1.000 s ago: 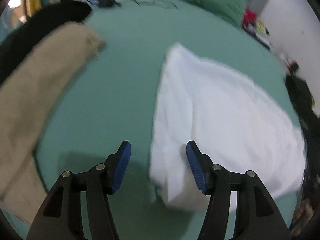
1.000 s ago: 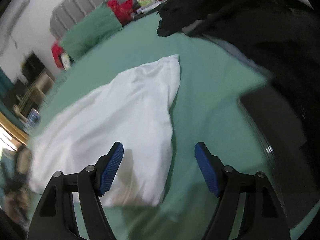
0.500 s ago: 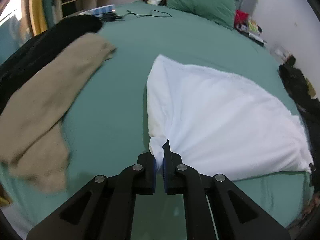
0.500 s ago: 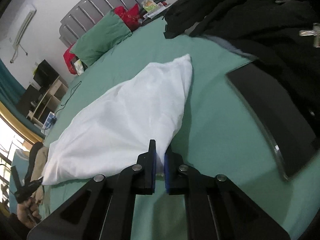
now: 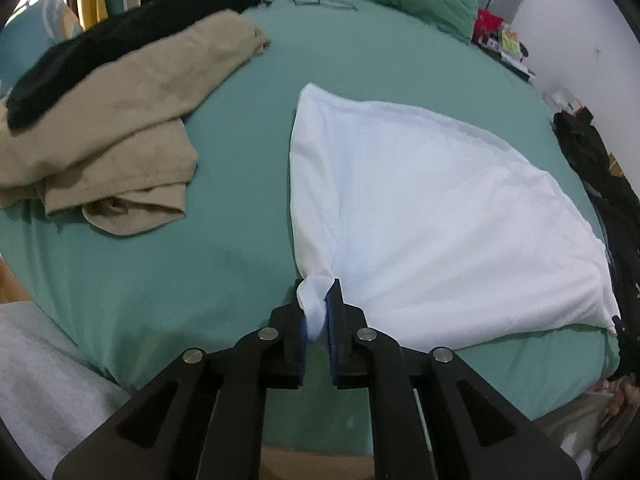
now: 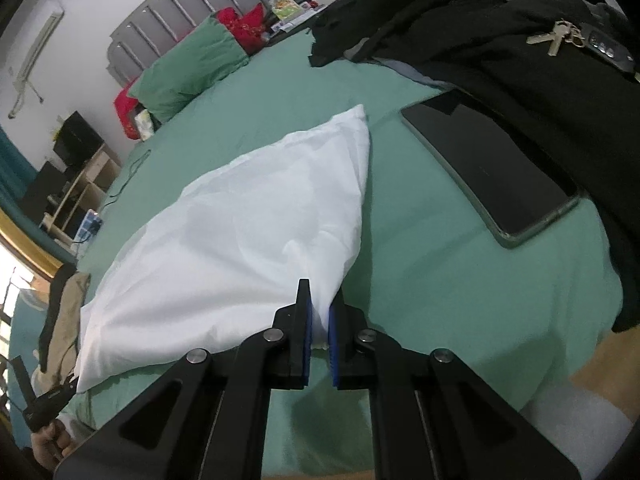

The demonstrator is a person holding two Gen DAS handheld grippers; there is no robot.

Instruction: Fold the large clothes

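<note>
— Both pairs of jaws stood wide apart a second ago, over the bed; what do they hold?

— Each is now clenched on a near corner of the white garment (image 5: 432, 216). The left gripper (image 5: 317, 322) has a bunched corner squeezed between its blue pads, though its jaws are easing open a little with the cloth still between them. The right gripper (image 6: 319, 322) pinches the opposite near corner (image 6: 320, 320) tight.

— Where does the garment lie?

— On the green bed sheet (image 5: 248, 184), spreading ahead of both pairs of jaws and tapering to a point at its far end. From the left jaws it fans out ahead and to the right; from the right jaws, ahead and to the left.

— What else is near?

— Ahead and left of the left jaws, a tan garment (image 5: 132, 120) lies crumpled with a black one (image 5: 100, 52) on it. Ahead and right of the right jaws lies a dark tablet (image 6: 492, 168) flat on the sheet, and beyond it a heap of black clothes (image 6: 500, 28) with keys (image 6: 554, 38) on top. A green pillow (image 6: 192, 68) sits at the far end.
</note>
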